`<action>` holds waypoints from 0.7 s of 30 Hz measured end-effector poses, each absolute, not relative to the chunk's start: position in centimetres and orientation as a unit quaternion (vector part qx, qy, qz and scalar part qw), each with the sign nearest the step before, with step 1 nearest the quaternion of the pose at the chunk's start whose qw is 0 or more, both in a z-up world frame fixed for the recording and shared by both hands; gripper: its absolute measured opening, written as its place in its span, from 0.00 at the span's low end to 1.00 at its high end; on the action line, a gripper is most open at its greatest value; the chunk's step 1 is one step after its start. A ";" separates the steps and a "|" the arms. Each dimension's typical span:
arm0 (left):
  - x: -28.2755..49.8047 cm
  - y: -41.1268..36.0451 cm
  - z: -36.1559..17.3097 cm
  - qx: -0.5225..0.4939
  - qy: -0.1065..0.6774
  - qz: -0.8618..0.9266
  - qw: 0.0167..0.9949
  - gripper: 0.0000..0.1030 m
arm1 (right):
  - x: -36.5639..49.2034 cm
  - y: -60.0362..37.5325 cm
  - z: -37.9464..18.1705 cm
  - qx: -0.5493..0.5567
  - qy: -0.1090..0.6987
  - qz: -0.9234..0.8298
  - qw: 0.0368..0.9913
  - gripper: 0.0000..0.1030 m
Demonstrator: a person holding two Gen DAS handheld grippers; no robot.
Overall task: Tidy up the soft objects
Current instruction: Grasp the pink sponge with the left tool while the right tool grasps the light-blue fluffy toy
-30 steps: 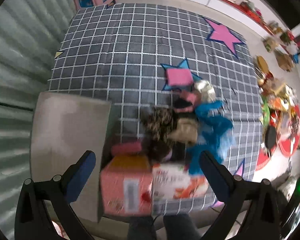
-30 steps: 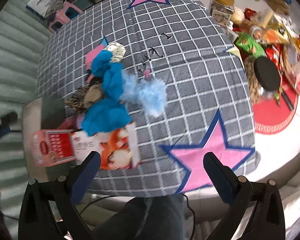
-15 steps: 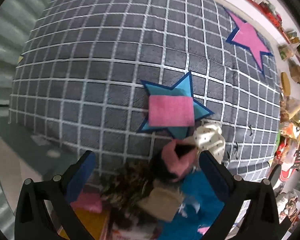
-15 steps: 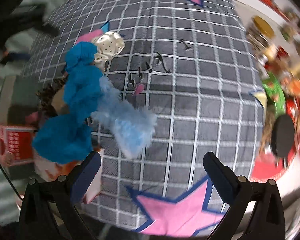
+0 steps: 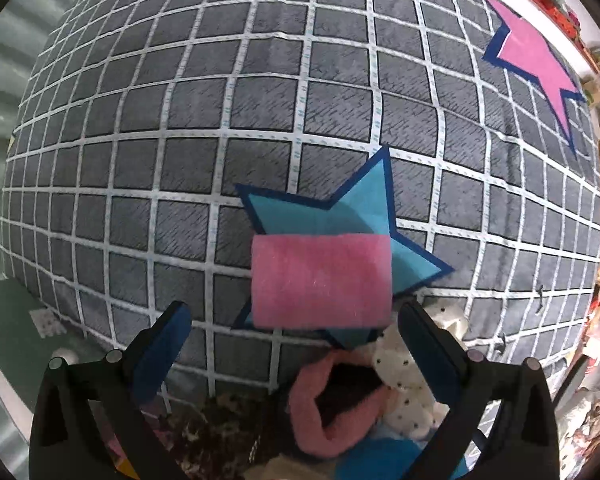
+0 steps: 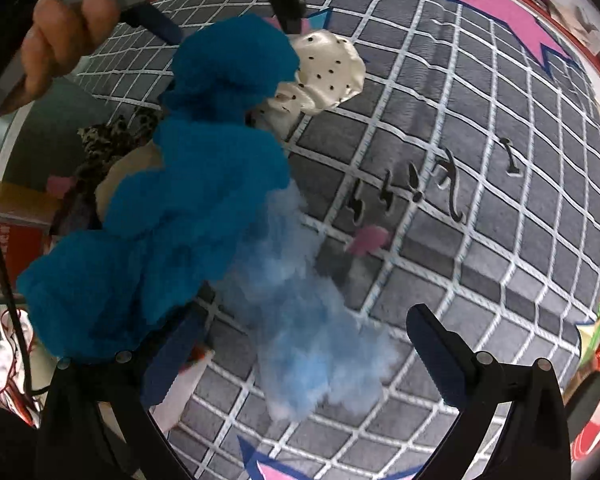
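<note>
Though perhaps blurred, pale blue fluff [image 6: 308,320] right-view only.

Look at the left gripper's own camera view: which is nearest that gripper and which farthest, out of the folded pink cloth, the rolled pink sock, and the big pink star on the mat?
From the left gripper, open:
1. Rolled pink sock, below and between the fingers, nearest.
2. Folded pink cloth, just ahead, lying on the blue star.
3. Big pink star, far off at upper right.

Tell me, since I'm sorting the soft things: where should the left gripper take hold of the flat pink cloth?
Grip the pink cloth across its near edge, coming from above. It lies flat on the blue star, and the open left gripper already straddles that edge.
</note>
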State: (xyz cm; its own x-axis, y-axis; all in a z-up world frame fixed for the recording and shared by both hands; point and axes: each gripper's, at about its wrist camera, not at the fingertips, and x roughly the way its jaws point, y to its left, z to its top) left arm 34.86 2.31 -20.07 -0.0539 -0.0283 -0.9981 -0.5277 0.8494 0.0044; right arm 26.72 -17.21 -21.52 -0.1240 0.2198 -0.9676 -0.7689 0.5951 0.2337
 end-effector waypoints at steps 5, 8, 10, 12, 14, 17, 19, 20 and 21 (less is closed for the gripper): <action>36.5 0.8 -21.8 -0.203 0.703 0.200 0.651 0.83 | 27.3 -16.3 -22.1 -0.224 0.637 0.390 0.626 0.83; 36.4 0.0 -23.4 -0.210 0.716 0.188 0.639 0.70 | 28.3 -16.6 -22.6 -0.204 0.656 0.379 0.620 0.55; 36.3 -0.5 -24.2 -0.211 0.715 0.180 0.641 0.69 | 29.1 -17.7 -22.6 -0.190 0.665 0.375 0.617 0.41; 35.7 -0.4 -24.1 -0.198 0.711 0.182 0.650 0.67 | 30.4 -18.7 -22.4 -0.157 0.679 0.366 0.617 0.36; 35.3 0.1 -23.3 -0.194 0.700 0.184 0.662 0.67 | 31.7 -20.3 -21.9 -0.121 0.689 0.359 0.618 0.35; 34.6 -0.2 -21.9 -0.186 0.683 0.184 0.682 0.67 | 33.3 -22.4 -21.4 -0.058 0.706 0.344 0.616 0.35; 34.3 -0.4 -20.5 -0.170 0.674 0.186 0.694 0.67 | 34.2 -23.9 -21.2 -0.030 0.713 0.333 0.616 0.35; 33.9 -0.6 -19.8 -0.163 0.668 0.186 0.702 0.67 | 34.6 -24.5 -21.1 -0.016 0.717 0.328 0.615 0.35; 33.7 -0.9 -19.1 -0.157 0.662 0.185 0.709 0.67 | 35.3 -25.4 -21.0 -0.006 0.719 0.324 0.615 0.35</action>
State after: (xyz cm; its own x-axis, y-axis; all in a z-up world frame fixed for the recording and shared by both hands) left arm 33.74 -0.90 -19.09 0.0557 0.0557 -0.9969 -0.4700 0.8823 0.0230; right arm 35.29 -25.37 -20.95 -0.2433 0.3901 -0.8880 -0.4063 0.7904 0.4585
